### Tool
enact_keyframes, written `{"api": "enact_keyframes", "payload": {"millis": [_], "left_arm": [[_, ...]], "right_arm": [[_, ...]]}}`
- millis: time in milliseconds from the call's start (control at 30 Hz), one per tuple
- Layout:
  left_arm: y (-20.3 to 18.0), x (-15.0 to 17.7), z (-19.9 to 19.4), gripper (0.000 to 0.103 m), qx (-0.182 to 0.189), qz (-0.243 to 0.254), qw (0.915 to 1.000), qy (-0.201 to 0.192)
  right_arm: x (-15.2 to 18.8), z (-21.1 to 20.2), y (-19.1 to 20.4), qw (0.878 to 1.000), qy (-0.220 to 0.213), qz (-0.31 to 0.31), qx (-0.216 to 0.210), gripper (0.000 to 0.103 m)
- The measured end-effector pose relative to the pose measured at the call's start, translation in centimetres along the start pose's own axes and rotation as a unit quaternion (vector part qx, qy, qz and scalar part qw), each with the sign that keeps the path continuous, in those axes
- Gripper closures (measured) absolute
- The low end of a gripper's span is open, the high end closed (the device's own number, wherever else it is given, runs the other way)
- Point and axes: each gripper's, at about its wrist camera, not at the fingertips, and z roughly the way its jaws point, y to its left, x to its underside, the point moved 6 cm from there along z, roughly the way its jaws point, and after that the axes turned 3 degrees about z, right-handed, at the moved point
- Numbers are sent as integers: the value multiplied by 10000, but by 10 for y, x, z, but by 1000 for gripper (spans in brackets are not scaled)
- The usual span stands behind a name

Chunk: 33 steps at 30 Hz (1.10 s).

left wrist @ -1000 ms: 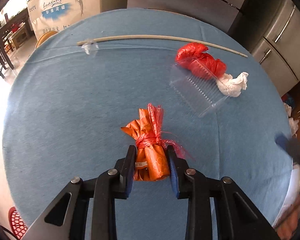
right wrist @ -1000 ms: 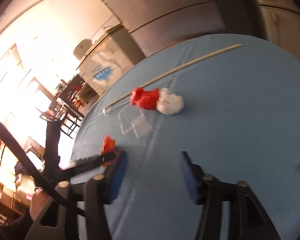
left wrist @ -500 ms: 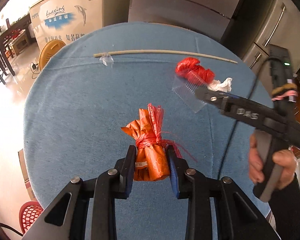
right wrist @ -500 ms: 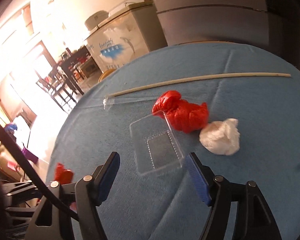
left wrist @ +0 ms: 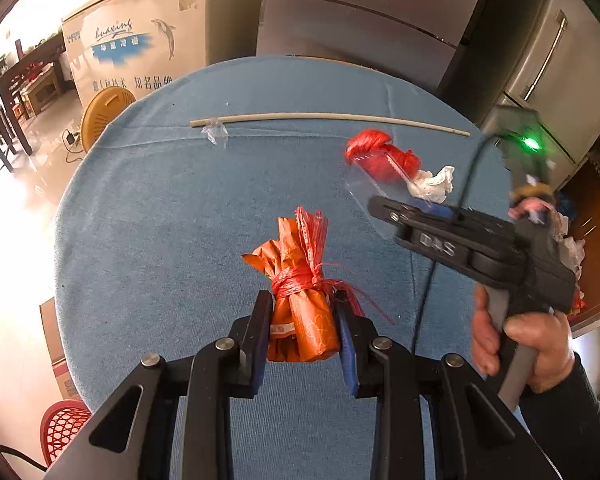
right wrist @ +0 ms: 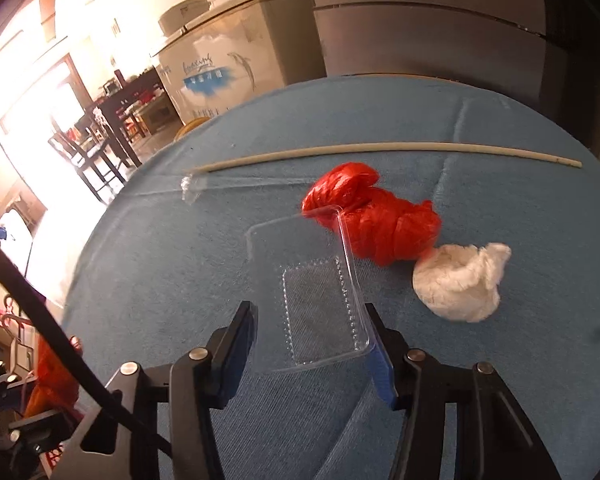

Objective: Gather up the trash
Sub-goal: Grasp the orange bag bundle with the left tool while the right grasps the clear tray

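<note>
My left gripper (left wrist: 303, 322) is shut on an orange wrapper bundle (left wrist: 300, 304) tied with red string, held above the blue round table (left wrist: 160, 220). My right gripper (right wrist: 312, 340) is open, its fingers on either side of a clear plastic tray (right wrist: 320, 292) lying on the table. A crumpled red plastic bag (right wrist: 372, 220) and a white tissue wad (right wrist: 460, 280) lie just beyond the tray. A long thin white stick (right wrist: 380, 150) with a clear scrap (right wrist: 190, 186) at its left end lies farther back. The right gripper also shows in the left wrist view (left wrist: 388, 208).
A white chest freezer (left wrist: 148, 52) and grey steel cabinets (left wrist: 360, 20) stand behind the table. A red basket (left wrist: 62, 428) sits on the floor at lower left. Dark wooden chairs (right wrist: 96, 148) stand at far left.
My right gripper has moved forward so its open fingers now flank the clear tray. My left gripper has lifted back a little with the orange bundle still in it.
</note>
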Motion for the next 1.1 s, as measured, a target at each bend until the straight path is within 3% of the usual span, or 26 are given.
{"api": "enact_keyframes", "payload": {"millis": [200, 533, 900, 1100], "left_arm": [[-12, 1, -12, 71, -227, 188, 9994, -176], [-39, 2, -40, 71, -658, 670, 9939, -570], [-54, -1, -75, 71, -935, 917, 9870, -932], [-49, -12, -107, 71, -1299, 964, 9778, -1331]], "right_arm": [[26, -47, -3, 9993, -216, 137, -268, 47], [65, -130, -37, 9939, -774, 701, -362, 47], [74, -189, -45, 9858, -1289, 951, -502, 47], [73, -204, -41, 9815, -1494, 994, -664, 47]]}}
